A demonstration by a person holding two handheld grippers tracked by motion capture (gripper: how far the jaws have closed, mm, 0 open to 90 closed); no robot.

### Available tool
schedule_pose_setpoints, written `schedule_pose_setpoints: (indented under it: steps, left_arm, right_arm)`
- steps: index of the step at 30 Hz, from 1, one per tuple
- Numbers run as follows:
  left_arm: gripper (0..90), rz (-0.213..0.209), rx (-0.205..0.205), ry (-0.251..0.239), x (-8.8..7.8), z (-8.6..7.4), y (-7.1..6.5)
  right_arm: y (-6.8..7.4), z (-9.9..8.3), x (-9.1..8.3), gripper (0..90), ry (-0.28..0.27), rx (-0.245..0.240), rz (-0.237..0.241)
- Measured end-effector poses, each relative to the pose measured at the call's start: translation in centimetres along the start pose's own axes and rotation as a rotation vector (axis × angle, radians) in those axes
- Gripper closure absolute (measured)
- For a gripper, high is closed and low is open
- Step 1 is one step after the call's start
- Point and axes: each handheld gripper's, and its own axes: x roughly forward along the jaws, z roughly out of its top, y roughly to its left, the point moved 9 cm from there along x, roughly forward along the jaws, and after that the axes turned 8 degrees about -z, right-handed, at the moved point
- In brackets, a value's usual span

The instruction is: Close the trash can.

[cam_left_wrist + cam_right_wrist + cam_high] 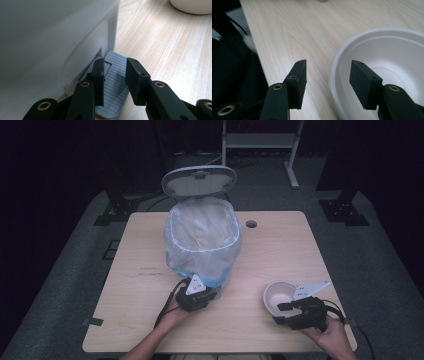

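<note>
A white pedal bin [202,240] lined with a clear plastic bag stands mid-table, its lid [199,180] raised at the back. My left gripper [202,296] is at the bin's near foot. In the left gripper view its jaws are open a little [115,72], lying over the grey ridged pedal [113,82] against the bin's wall [50,37]. A white bowl [276,296] sits on the table at the front right, and it holds nothing. My right gripper [282,312] is open [328,72] astride the bowl's rim [334,75], with one jaw over the wood and one inside the bowl.
A round cable hole [251,224] is set in the light wooden table [280,250] right of the bin. A strip of tape [92,322] marks the front left corner. A metal frame [260,140] and black stands are on the dark floor beyond.
</note>
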Motion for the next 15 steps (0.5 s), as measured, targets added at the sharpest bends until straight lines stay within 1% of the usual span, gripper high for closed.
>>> schedule_pose_setpoints:
  steps: [6,12,15]
  left_arm:
    - [69.0,0.000,0.000,0.000,0.0,0.0,0.0]
    - [68.9,-0.001,0.001,0.001,0.0,0.0,0.0]
    - [68.8,-0.001,0.000,0.002,0.0,0.0,0.0]
  right_arm:
    - [0.1,-0.4,0.9,48.0,0.041,-0.038,-0.028]
    - [-0.1,-0.9,1.7,52.9,0.062,-0.035,-0.036]
    - [-0.1,-1.1,1.9,57.4,0.071,-0.038,-0.049]
